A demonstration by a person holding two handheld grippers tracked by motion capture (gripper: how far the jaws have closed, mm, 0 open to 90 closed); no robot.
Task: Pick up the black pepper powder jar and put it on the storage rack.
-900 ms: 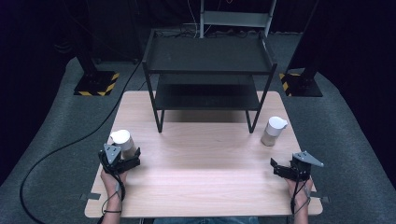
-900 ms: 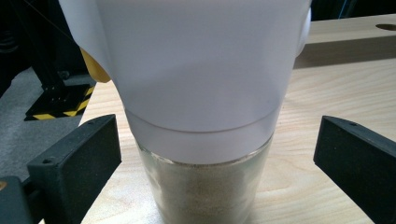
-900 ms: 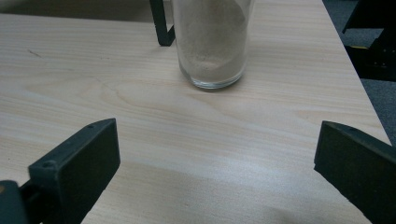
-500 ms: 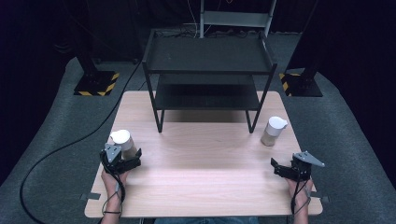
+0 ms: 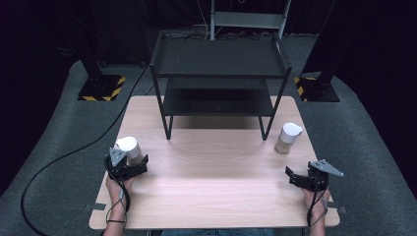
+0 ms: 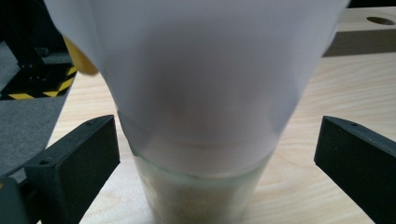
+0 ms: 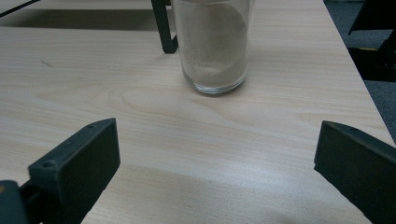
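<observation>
Jaws of the left gripper stand wide apart around a glass tumbler wrapped in a white paper cone, neither pad touching it. It stands near the worktop's left edge. Being glass with sandy powder inside, it looks rigid, smooth, breakable and fairly heavy; grip low on the bare glass, since the paper would crumple. Jaws of the right gripper also gape, empty. Ahead stands a second tumbler, beside the black shelf rack.
</observation>
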